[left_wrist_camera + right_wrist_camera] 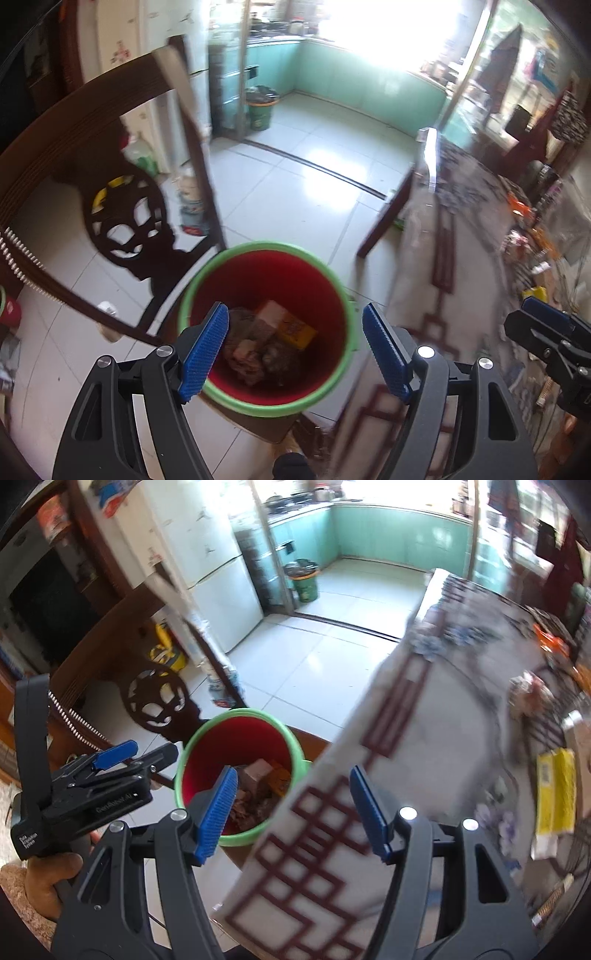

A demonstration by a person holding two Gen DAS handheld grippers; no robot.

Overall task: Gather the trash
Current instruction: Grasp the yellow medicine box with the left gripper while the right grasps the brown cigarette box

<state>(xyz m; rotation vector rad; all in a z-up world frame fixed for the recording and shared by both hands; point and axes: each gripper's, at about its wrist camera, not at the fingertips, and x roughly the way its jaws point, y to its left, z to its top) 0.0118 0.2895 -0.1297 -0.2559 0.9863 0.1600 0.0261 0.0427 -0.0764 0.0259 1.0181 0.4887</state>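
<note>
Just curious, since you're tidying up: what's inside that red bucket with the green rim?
The red bucket with the green rim holds crumpled brownish scraps, a pale box and a yellow packet. Whatever lies beneath them is covered.

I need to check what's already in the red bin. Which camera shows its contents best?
The left wrist view: the red bin sits centred between the open tongs, its whole green rim and the trash inside visible. In the right wrist view the bin is smaller, off to the left, partly hidden by a blue pad and the tablecloth edge.
</note>
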